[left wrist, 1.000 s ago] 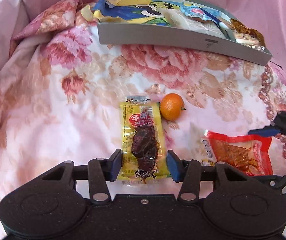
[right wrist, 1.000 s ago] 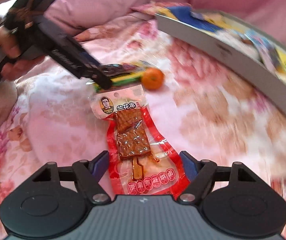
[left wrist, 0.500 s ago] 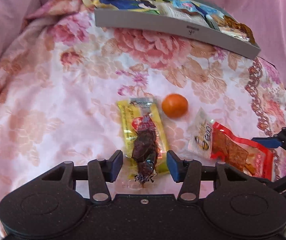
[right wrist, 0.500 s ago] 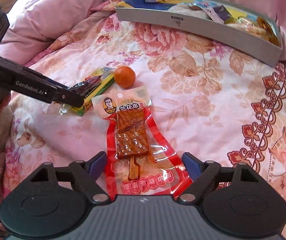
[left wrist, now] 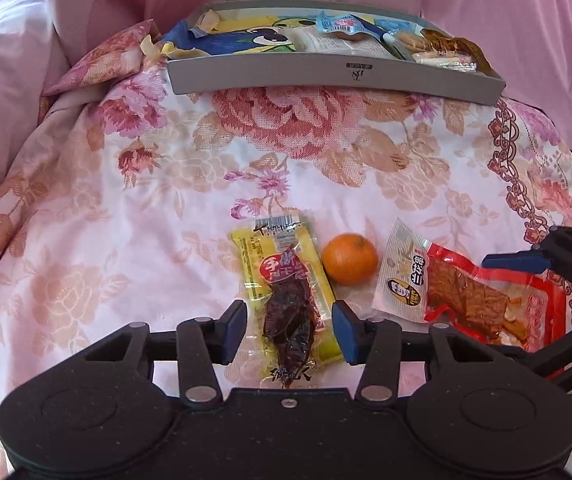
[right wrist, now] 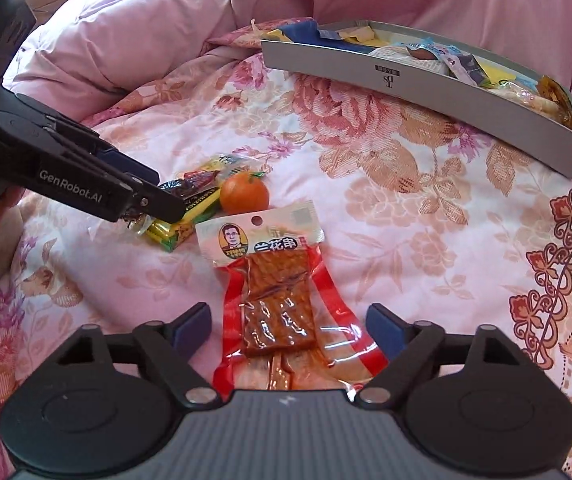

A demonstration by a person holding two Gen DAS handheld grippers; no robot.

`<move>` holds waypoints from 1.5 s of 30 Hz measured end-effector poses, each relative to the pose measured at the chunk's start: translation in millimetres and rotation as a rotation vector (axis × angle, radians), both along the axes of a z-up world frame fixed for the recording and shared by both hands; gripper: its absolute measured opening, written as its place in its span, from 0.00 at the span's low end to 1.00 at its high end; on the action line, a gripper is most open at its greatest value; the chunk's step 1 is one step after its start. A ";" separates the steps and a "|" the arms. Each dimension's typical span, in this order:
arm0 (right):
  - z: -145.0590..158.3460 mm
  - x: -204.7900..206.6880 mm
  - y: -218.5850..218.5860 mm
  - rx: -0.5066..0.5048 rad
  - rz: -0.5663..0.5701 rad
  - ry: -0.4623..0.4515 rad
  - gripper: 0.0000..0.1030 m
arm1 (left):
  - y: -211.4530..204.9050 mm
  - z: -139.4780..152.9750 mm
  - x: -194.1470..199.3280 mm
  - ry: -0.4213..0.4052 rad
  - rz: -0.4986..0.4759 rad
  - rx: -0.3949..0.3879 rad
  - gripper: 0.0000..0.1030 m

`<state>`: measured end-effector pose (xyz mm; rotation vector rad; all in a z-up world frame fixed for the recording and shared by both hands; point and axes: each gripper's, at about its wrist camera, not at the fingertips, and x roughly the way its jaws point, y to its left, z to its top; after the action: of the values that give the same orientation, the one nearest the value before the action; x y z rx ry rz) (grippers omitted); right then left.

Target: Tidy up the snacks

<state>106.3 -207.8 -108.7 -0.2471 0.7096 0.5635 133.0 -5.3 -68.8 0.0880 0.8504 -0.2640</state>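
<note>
A yellow snack packet point(left wrist: 286, 284) with dark dried meat lies on the floral bedspread, its near end between the open fingers of my left gripper point(left wrist: 289, 332). A small orange point(left wrist: 349, 258) sits just right of it. A red and white tofu-skewer packet point(right wrist: 282, 300) lies between the open fingers of my right gripper point(right wrist: 288, 326); it also shows in the left wrist view point(left wrist: 462, 292). Neither packet is squeezed. A grey tray point(left wrist: 338, 76) with several snack packets stands at the back. The left gripper point(right wrist: 86, 184) shows from the side over the yellow packet point(right wrist: 190, 204).
The flowered bedspread point(left wrist: 126, 208) is soft and uneven. Pink quilts point(right wrist: 126, 36) rise at the left and behind the tray point(right wrist: 438, 92). The right gripper's arm point(left wrist: 566, 256) shows at the right edge of the left wrist view.
Both cameras have shifted, so the tray sits lower in view and farther right for the right wrist. The left gripper sits nearer the yellow packet. Both grippers stay open.
</note>
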 end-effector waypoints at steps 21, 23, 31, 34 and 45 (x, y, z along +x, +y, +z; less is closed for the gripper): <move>-1.8 2.1 0.5 -0.007 -0.028 -0.029 0.72 | 14.9 -5.8 3.5 0.071 0.081 -0.094 0.47; -3.4 4.4 -1.4 0.011 -0.036 -0.020 0.72 | 15.7 -5.2 3.4 0.075 0.088 -0.103 0.47; -3.2 4.3 -0.2 0.025 -0.041 -0.038 0.63 | 16.4 3.1 -4.8 0.054 0.100 -0.121 0.47; -2.8 -1.2 6.2 -0.026 -0.019 -0.084 0.62 | 11.8 2.4 -8.3 0.046 0.089 -0.067 0.47; -7.4 -22.0 27.4 -0.223 0.063 -0.272 0.60 | 1.0 0.1 -11.7 -0.006 0.059 0.059 0.46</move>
<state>84.3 -180.4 -116.1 -0.5447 0.5010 0.4987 121.4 -4.3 -68.8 0.1187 0.8530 -0.1835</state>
